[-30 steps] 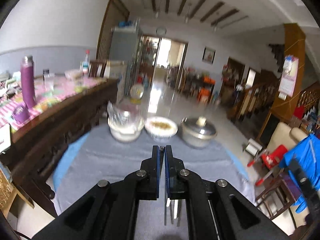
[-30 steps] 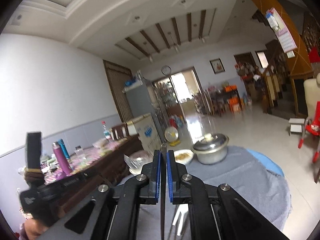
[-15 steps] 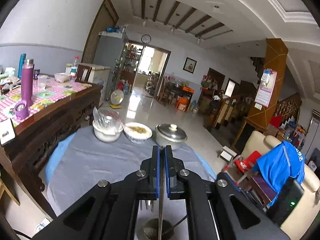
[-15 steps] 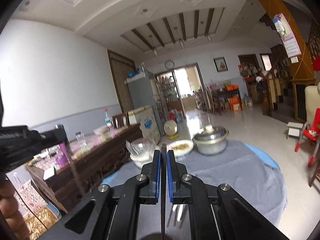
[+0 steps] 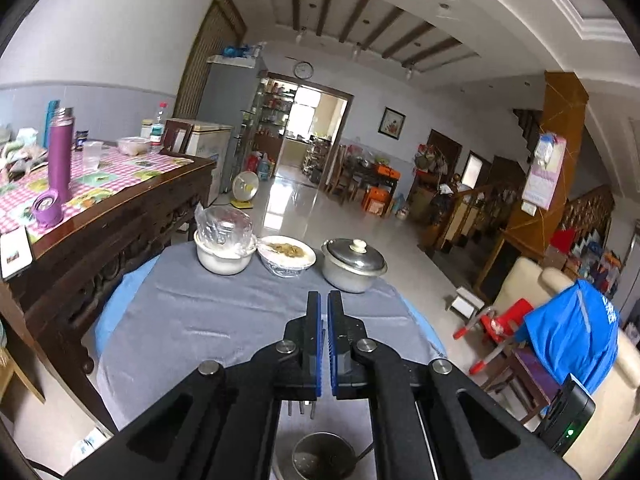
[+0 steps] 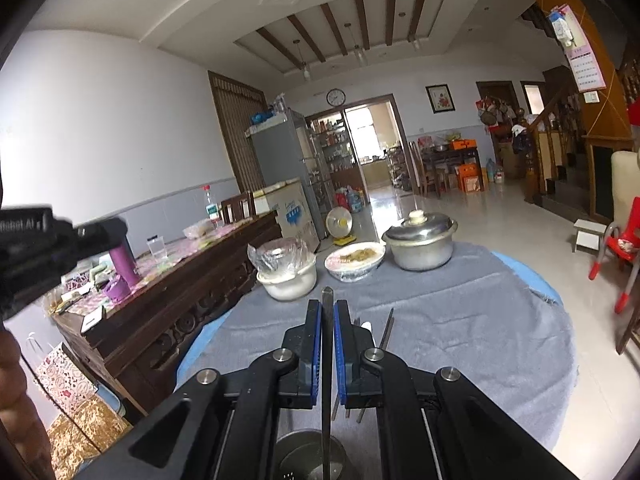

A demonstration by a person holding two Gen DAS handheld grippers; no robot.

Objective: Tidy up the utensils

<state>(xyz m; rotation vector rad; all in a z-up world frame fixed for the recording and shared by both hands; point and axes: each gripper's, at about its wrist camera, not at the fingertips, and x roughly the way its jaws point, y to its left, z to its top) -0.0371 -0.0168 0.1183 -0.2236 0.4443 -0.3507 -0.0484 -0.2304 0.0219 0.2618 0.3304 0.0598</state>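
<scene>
The right tongs [image 6: 327, 308] are clamped on a slim metal utensil [image 6: 327, 360], its handle hanging over the steel cup [image 6: 312, 460] at six o'clock on the grey tabletop [image 6: 460, 320]. The left tongs [image 5: 324, 300] are closed and empty. Loose utensils [image 6: 386, 332] lie at one o'clock. The step looks like dropping it in; next calls for lowering, then parting the tongs.

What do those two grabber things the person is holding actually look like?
Both are matte black plastic. The left gripper and right gripper each have two straight fingers lined with ridged blue pads, on angular black arms joined by round silver bolts. White lettering marks the left one's side.
</scene>
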